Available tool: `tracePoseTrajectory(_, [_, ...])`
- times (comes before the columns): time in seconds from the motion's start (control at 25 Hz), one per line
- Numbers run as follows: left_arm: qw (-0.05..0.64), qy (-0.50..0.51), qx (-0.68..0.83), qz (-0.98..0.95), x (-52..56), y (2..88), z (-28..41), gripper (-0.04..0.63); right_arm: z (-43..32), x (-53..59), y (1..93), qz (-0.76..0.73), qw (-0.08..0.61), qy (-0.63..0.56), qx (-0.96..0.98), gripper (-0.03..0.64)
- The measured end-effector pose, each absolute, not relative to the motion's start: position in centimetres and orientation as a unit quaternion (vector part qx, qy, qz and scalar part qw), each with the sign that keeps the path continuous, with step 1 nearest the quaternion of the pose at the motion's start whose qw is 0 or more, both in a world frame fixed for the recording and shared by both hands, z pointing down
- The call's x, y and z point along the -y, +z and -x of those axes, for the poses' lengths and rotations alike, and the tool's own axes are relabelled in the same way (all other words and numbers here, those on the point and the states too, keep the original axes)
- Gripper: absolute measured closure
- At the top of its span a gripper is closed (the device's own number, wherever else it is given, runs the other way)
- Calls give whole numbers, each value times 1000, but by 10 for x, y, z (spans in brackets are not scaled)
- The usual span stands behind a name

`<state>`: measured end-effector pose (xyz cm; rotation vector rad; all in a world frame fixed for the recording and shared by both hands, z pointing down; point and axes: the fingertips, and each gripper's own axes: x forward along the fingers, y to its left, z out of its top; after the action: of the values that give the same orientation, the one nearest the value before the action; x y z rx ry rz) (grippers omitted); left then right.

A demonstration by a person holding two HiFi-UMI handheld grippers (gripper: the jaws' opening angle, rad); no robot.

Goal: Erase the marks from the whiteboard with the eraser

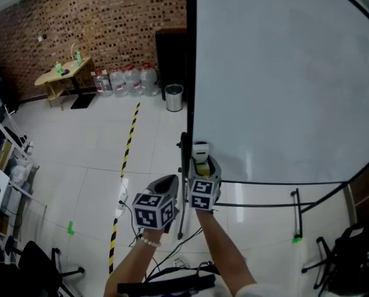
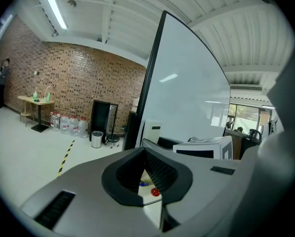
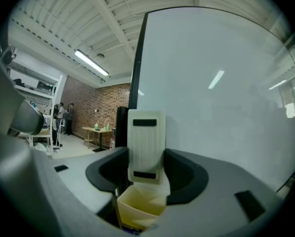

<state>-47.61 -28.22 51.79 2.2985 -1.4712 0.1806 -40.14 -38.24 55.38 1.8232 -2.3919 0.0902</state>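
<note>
Two grippers sit low by the whiteboard's (image 1: 283, 73) bottom-left corner in the head view. The right gripper (image 1: 203, 166) is just at the board's left edge, holding the eraser (image 1: 200, 152) with its white end up and a yellow part below. The left gripper (image 1: 164, 184) is just left of it, off the board. Can't tell whether the eraser touches the board. Left of the board's far end are a metal bin (image 1: 173, 97) and water jugs (image 1: 130, 80) against the brick wall (image 1: 110, 17). Yellow-black floor tape (image 1: 127, 147) runs along the floor left of the board.

Left gripper view: left gripper (image 2: 143, 154) has its pads meeting at the tips with nothing clamped. The whiteboard (image 2: 187, 93) rises to the right, seen edge-on. The eraser (image 2: 151, 132) shows at the board's foot. The bin (image 2: 97, 139) and jugs (image 2: 70, 124) are left of the board.

Right gripper view: right gripper (image 3: 146, 169) is clamped on the eraser (image 3: 146, 142), one pad on each side. The eraser has a ribbed white body with two black slots and stands upright. The whiteboard (image 3: 221, 93) fills the frame behind it and to the right, plain white with light reflections. A wooden table (image 3: 100, 130) stands well left of the board.
</note>
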Motion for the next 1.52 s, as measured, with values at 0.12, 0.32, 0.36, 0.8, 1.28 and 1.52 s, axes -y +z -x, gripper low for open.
tracePoseTrajectory(0.12, [202, 67, 527, -823, 287, 519, 484, 607, 408, 387, 555, -609, 62, 27, 790, 367])
tracePoseTrajectory(0.32, [208, 70, 521, -824, 285, 528, 483, 607, 413, 384, 580, -599, 85, 36, 795, 365])
tracePoseTrajectory(0.36, [209, 70, 520, -825, 285, 529, 481, 607, 413, 384, 585, -598, 89, 39, 796, 364])
tracePoseTrajectory(0.8, [211, 76, 509, -831, 292, 532, 458, 607, 386, 386, 598, -603, 85, 37, 792, 362])
tracePoseTrajectory(1.28, [217, 84, 490, -840, 292, 539, 386, 607, 289, 382, 606, -629, 72, 48, 773, 362])
tracePoseTrajectory(1.52, [223, 87, 486, -841, 288, 541, 338, 607, 236, 379, 607, -634, 76, 50, 768, 363])
